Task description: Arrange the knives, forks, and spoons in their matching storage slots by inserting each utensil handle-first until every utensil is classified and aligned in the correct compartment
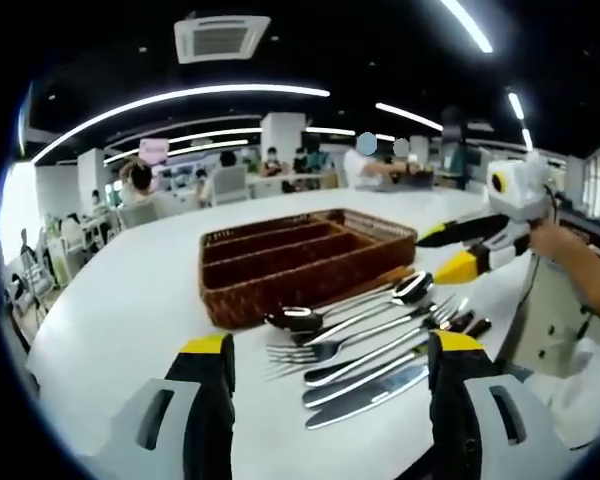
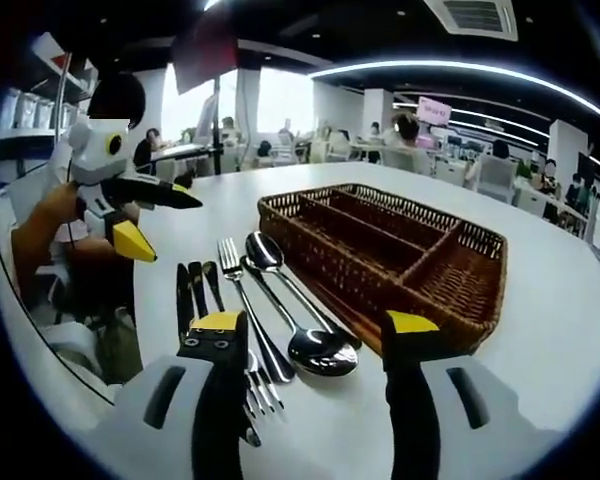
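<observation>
- Left gripper view, lower left to lower right: the left hand-held gripper stands wide open and holds nothing, its yellow-tipped jaws either side of the utensils.
- Centre of that view: the wicker tray sits on the white table with no utensil visible in its slots; just below it lie spoons, a fork and knives, close together and partly overlapping.
- Right edge: the right hand-held gripper, gripped by a person's hand, hovers open above the table.
- Right gripper view: the right hand-held gripper's own jaws are also spread and empty over the spoons, with the tray at centre right.
- Judgement: sorting has not begun. Pick the outermost utensil first, pinch it near the head so the handle leads, and lift clear before turning toward its slot, so neighbours are not dragged.
</observation>
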